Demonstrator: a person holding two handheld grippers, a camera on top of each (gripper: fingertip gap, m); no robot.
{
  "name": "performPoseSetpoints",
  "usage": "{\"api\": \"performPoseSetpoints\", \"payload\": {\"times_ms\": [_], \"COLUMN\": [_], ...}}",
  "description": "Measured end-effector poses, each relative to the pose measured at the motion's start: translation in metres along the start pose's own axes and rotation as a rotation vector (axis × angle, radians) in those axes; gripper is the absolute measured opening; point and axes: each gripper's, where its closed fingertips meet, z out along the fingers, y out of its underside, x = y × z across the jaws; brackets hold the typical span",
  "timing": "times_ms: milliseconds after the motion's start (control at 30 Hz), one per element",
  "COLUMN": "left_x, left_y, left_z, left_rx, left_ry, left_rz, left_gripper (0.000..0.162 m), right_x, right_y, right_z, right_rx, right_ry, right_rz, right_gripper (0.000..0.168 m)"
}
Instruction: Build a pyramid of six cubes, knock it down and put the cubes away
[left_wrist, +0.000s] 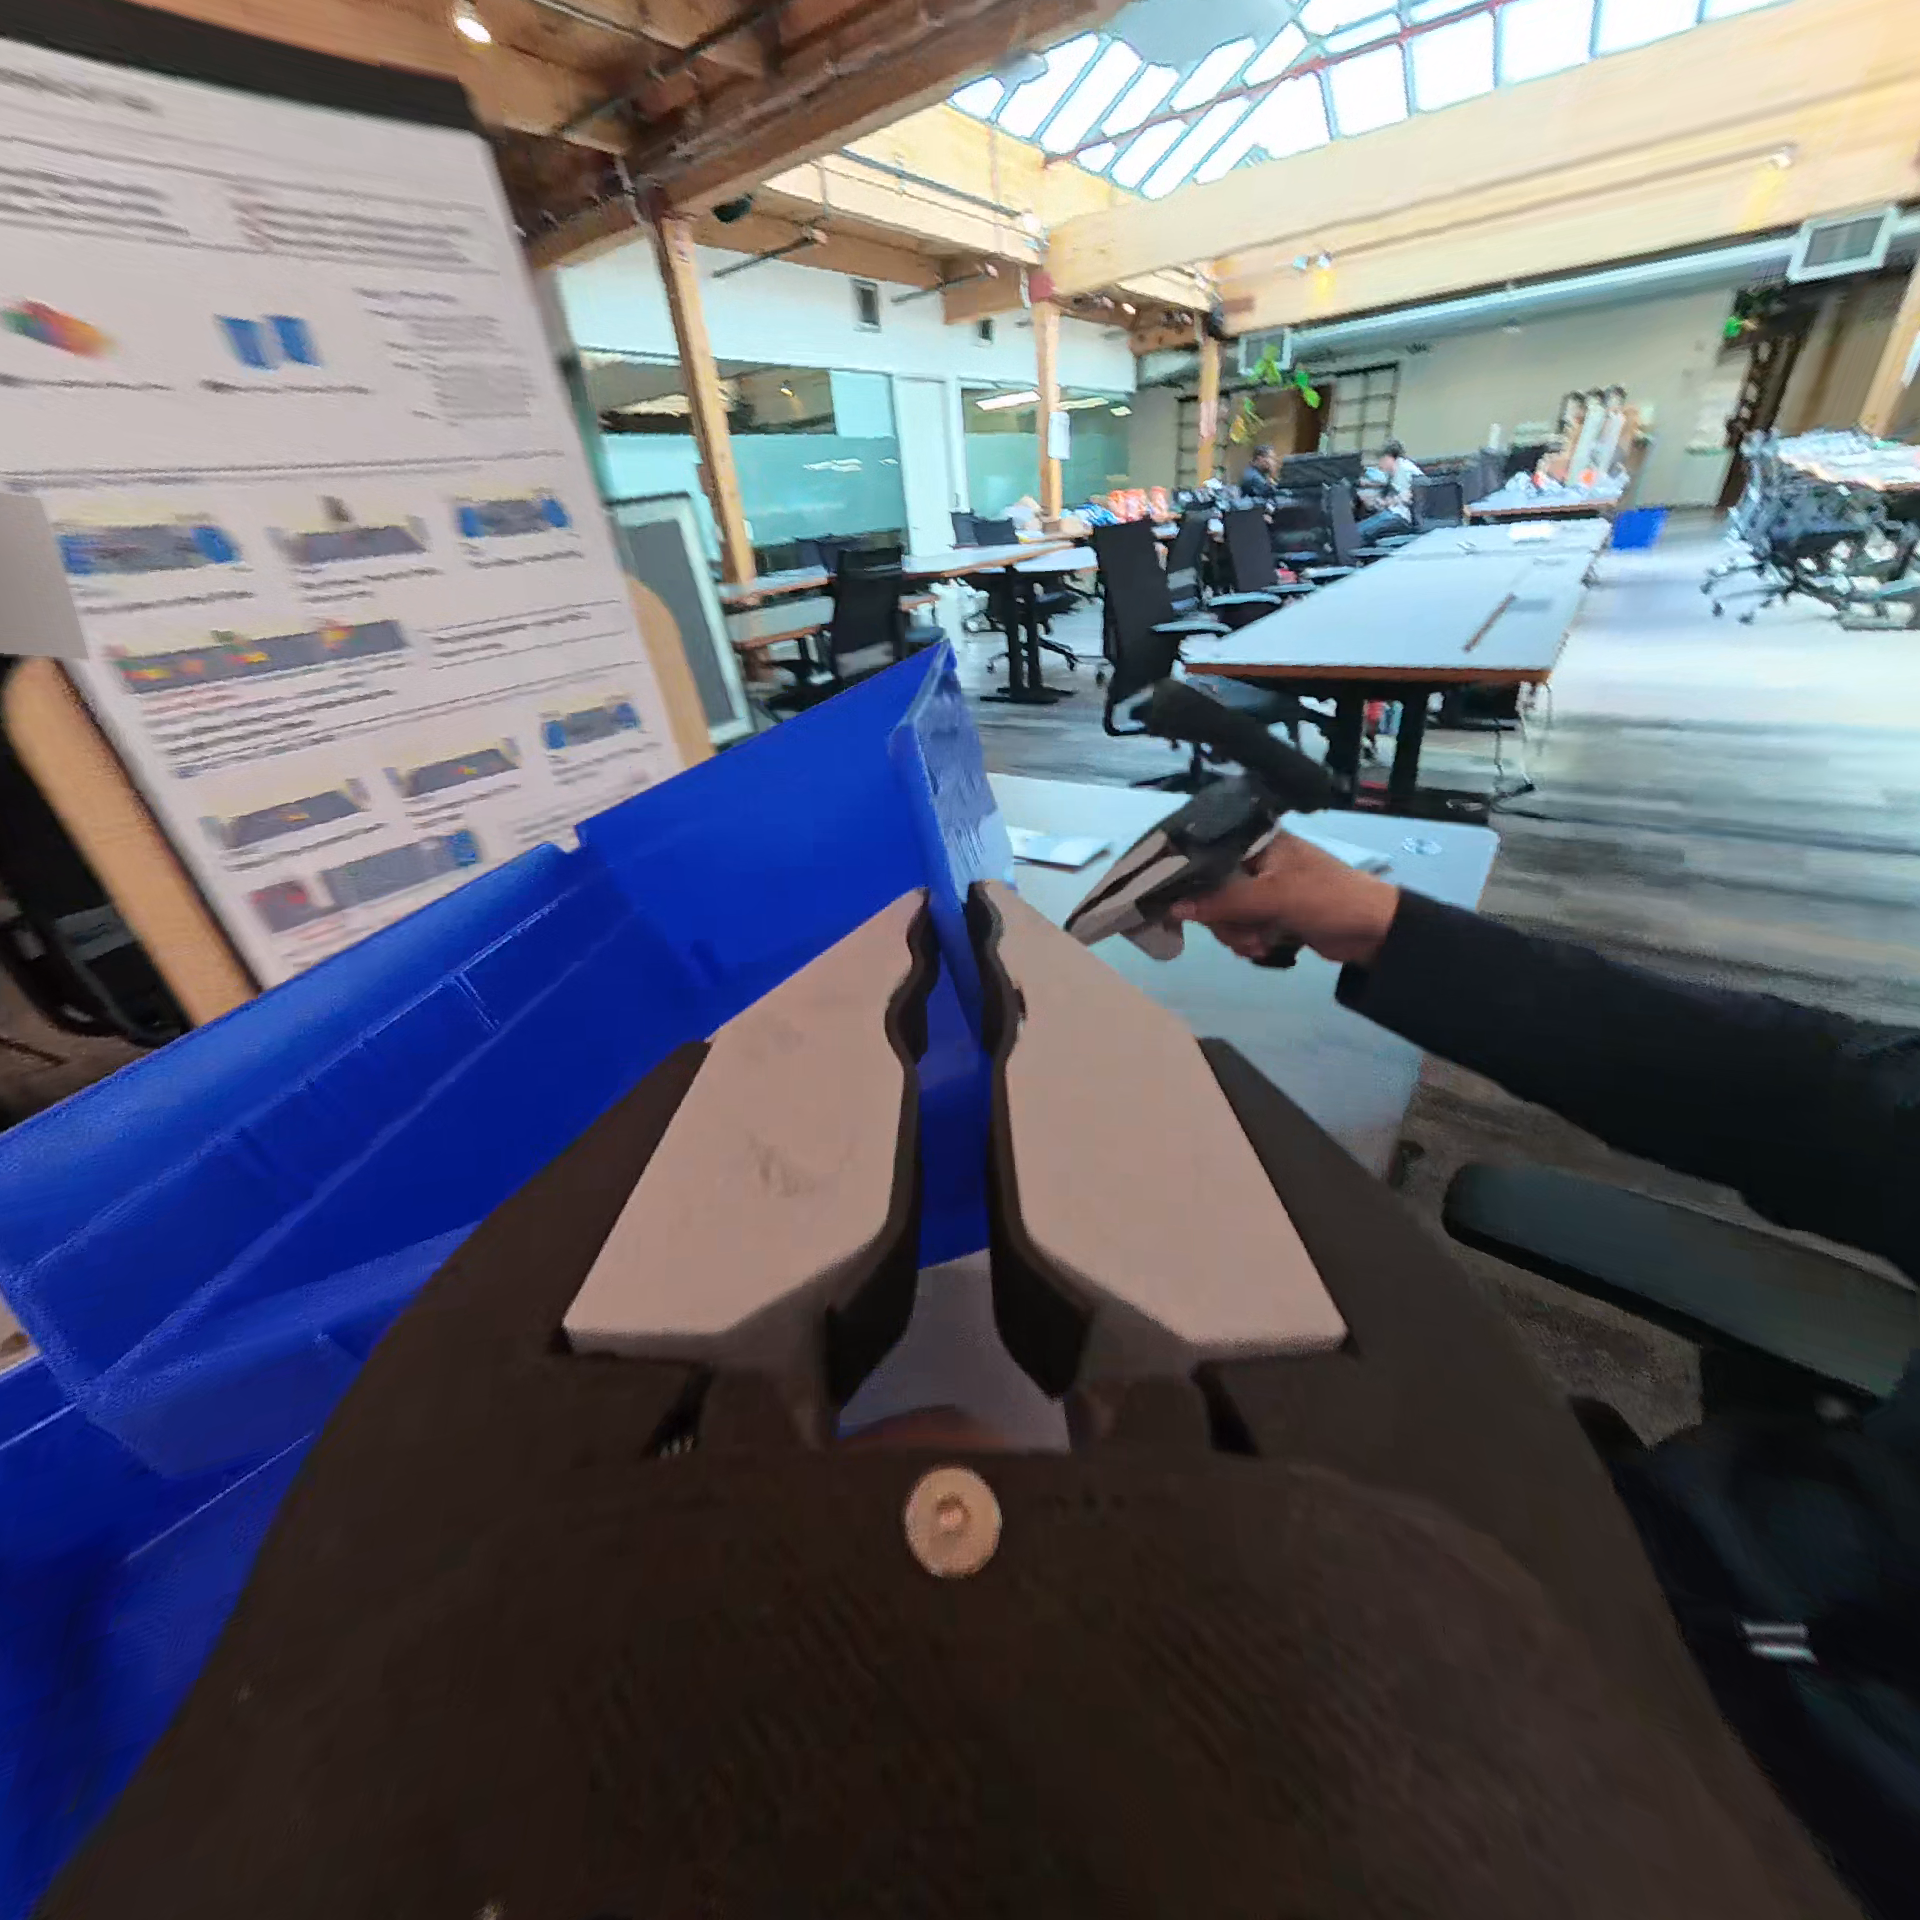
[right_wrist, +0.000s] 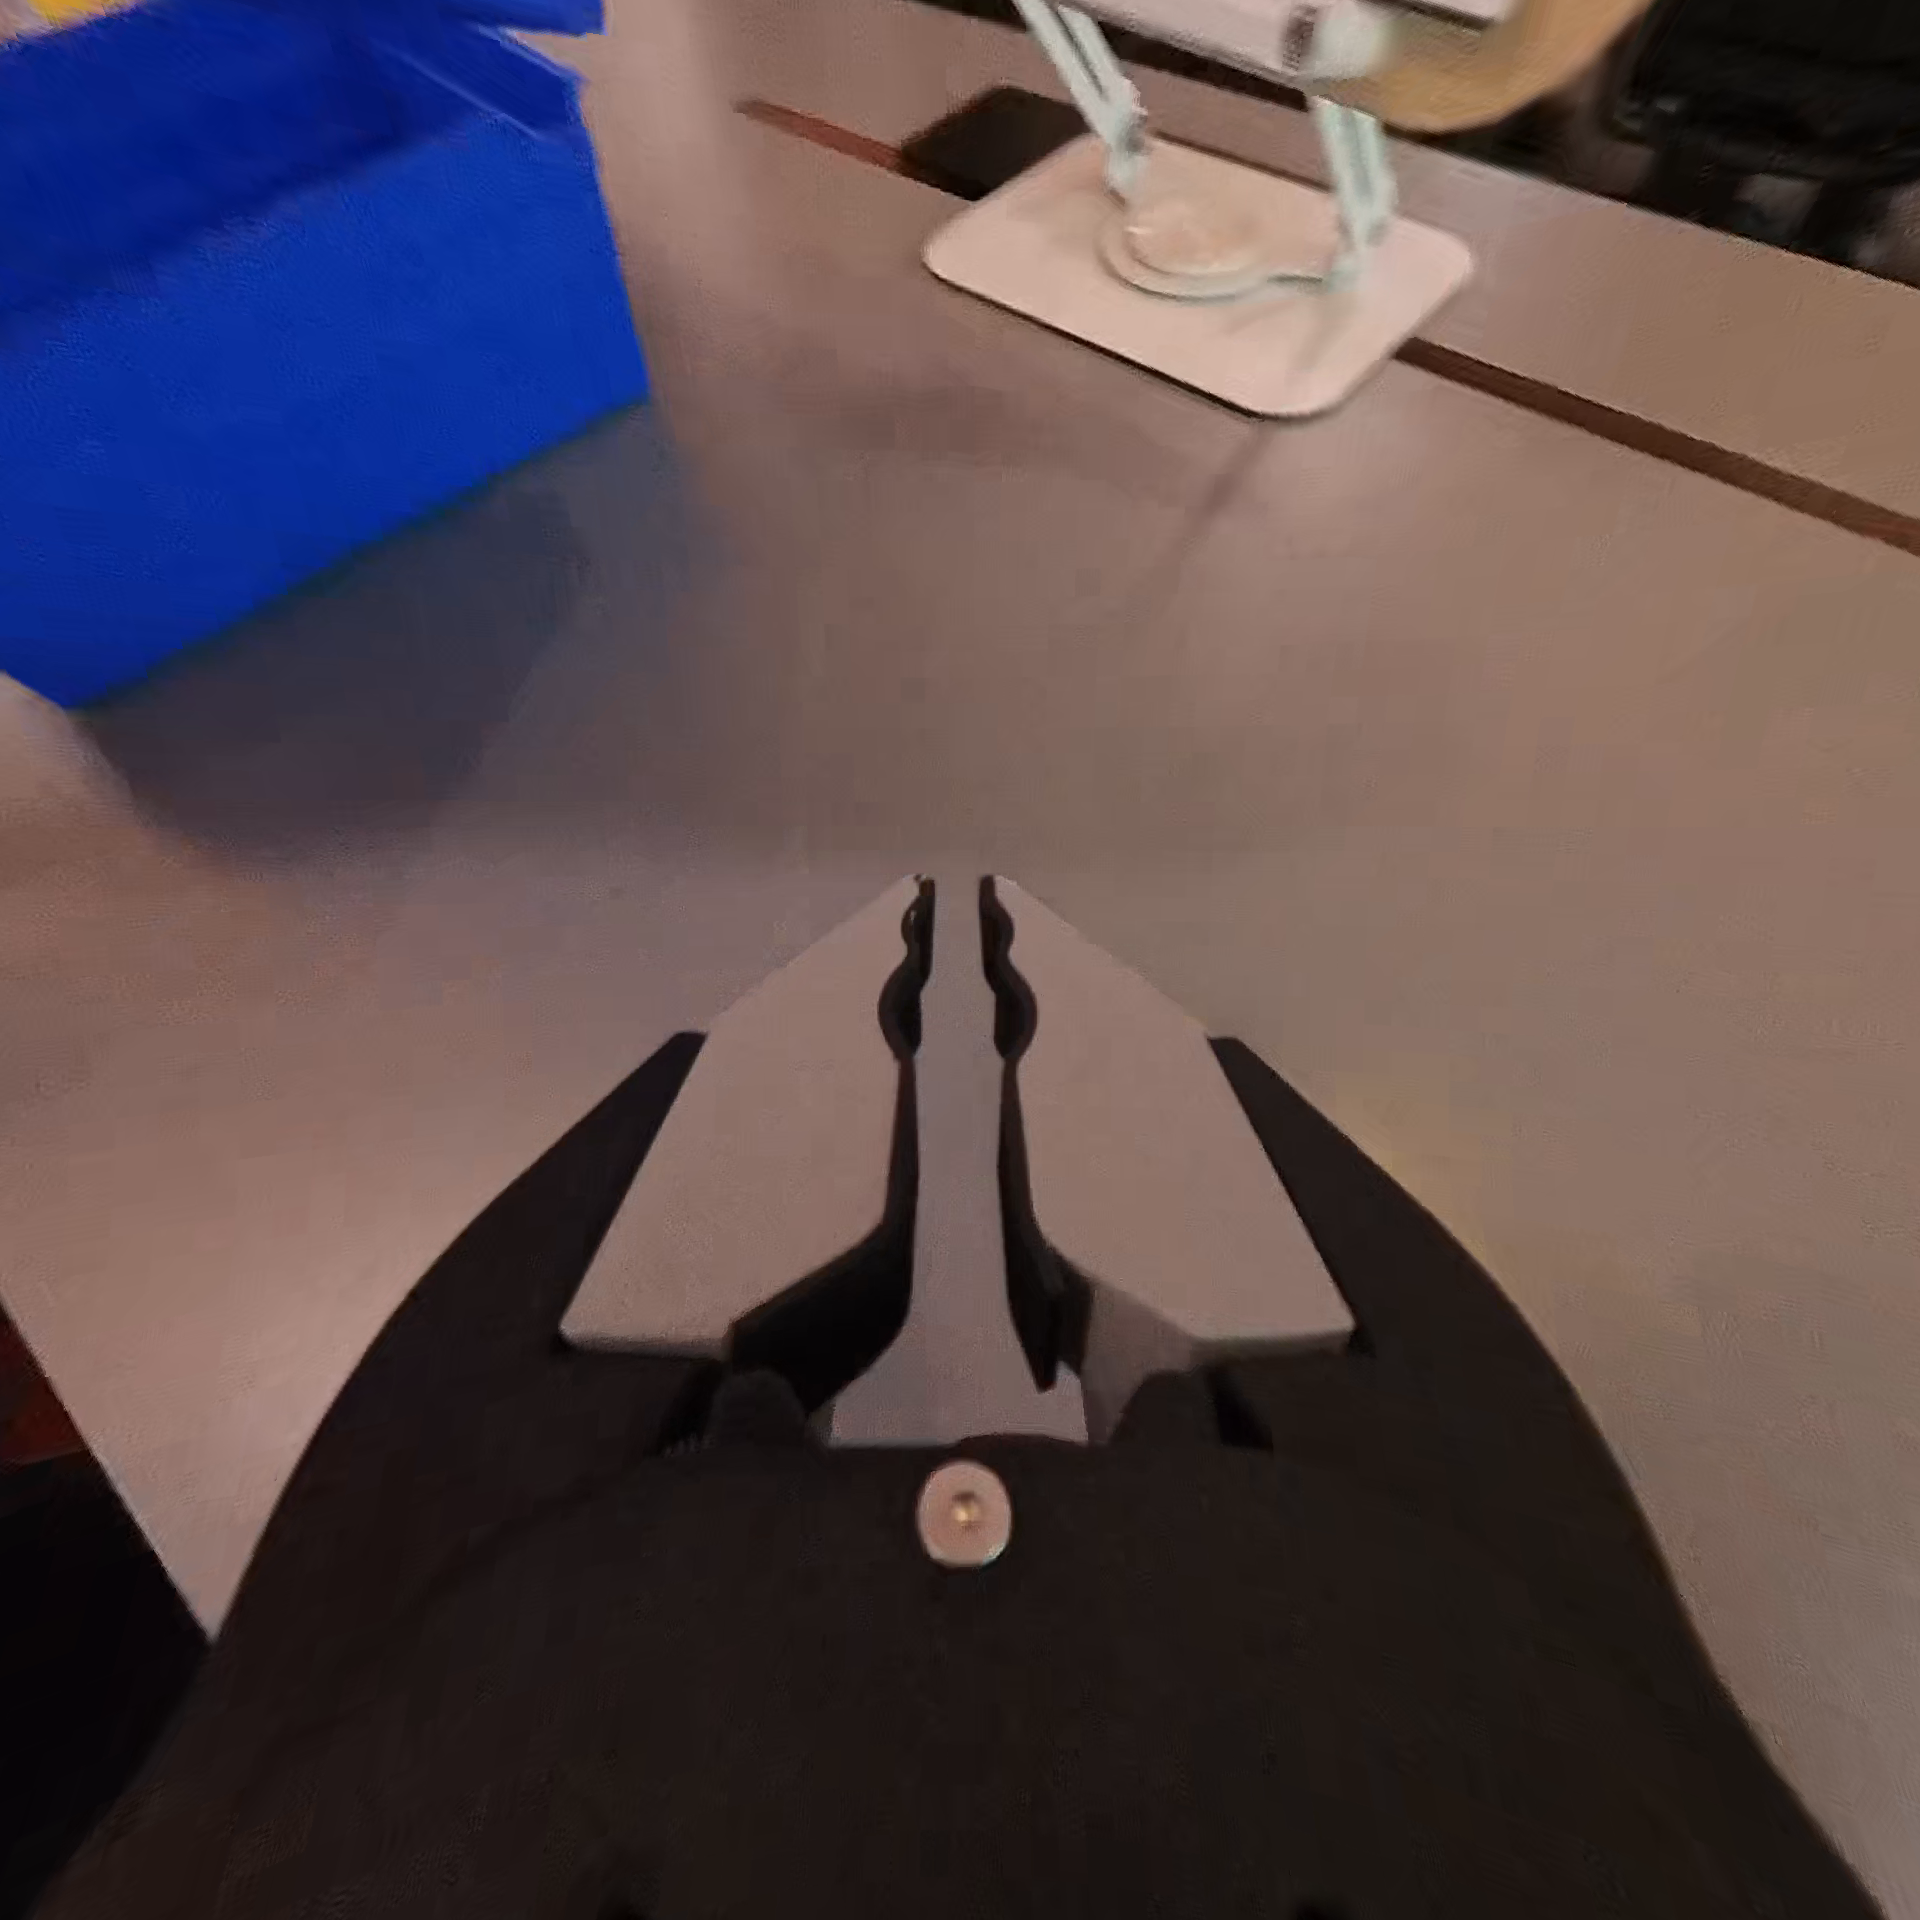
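Observation:
My left gripper (left_wrist: 951, 899) is shut on the thin end wall of a blue plastic bin (left_wrist: 416, 1091). The bin looks tilted in this view, and its inside is hidden. My right gripper (right_wrist: 951, 883) is shut with only a narrow slit between the tips. It holds nothing and hovers over the bare tabletop (right_wrist: 1351, 727). It also shows in the left wrist view (left_wrist: 1101, 914), held by a hand to the right of the bin. In the right wrist view the bin (right_wrist: 291, 343) is blurred at the upper left. A speck of yellow (right_wrist: 62, 8) shows at its top edge. No cube shows clearly.
An instruction sheet on a board (left_wrist: 291, 499) stands behind the bin. A white stand base (right_wrist: 1195, 281) sits at the far side of the table. A dark seam (right_wrist: 1662, 447) runs across the tabletop. A chair (left_wrist: 1662, 1278) is at the right, with office desks beyond. Some 40 centimetres of space lies between my two pairs of fingers.

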Motion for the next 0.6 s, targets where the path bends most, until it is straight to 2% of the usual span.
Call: {"api": "performPoseSetpoints", "payload": {"times_ms": [67, 200, 267, 300, 367, 400, 433, 467, 533, 600], "left_x": [0.024, 0.074, 0.099, 0.107, 0.125, 0.136, 0.145, 0.153, 0.156, 0.148], "left_y": [0.019, 0.078, 0.116, 0.134, 0.178, 0.195, 0.201, 0.2, 0.189, 0.181], "left_z": [0.036, 0.11, 0.144, 0.16, 0.185, 0.192, 0.196, 0.196, 0.187, 0.168], "left_rx": [-0.057, -0.192, -0.244, -0.261, -0.408, -0.471, -0.491, -0.484, -0.453, -0.45], "left_ry": [0.049, 0.131, 0.173, 0.145, 0.159, 0.182, 0.203, 0.239, 0.272, 0.285], "left_rz": [0.021, 0.077, 0.108, 0.092, 0.094, 0.052, 0.007, -0.033, -0.073, -0.109], "left_gripper": [0.002, 0.004, 0.004, 0.003, 0.003, 0.017, 0.041, 0.049, 0.047, 0.055], "right_x": [0.022, 0.031, 0.029, 0.026, 0.018, 0.014, 0.012, 0.01, 0.008, -0.008], "right_y": [0.021, 0.05, 0.06, 0.064, 0.072, 0.078, 0.084, 0.09, 0.092, 0.082], "right_z": [-0.037, -0.095, -0.112, -0.117, -0.119, -0.118, -0.116, -0.115, -0.117, -0.118], "right_rx": [0.012, 0.068, 0.082, 0.086, 0.075, 0.058, 0.036, 0.014, 0.016, 0.067], "right_ry": [0.082, 0.116, 0.14, 0.152, 0.167, 0.176, 0.192, 0.219, 0.267, 0.24], "right_rz": [0.027, 0.091, 0.095, 0.093, 0.079, 0.068, 0.052, 0.038, 0.018, 0.015], "right_gripper": [0.007, 0.01, 0.011, 0.011, 0.012, 0.013, 0.014, 0.015, 0.017, 0.019]}}
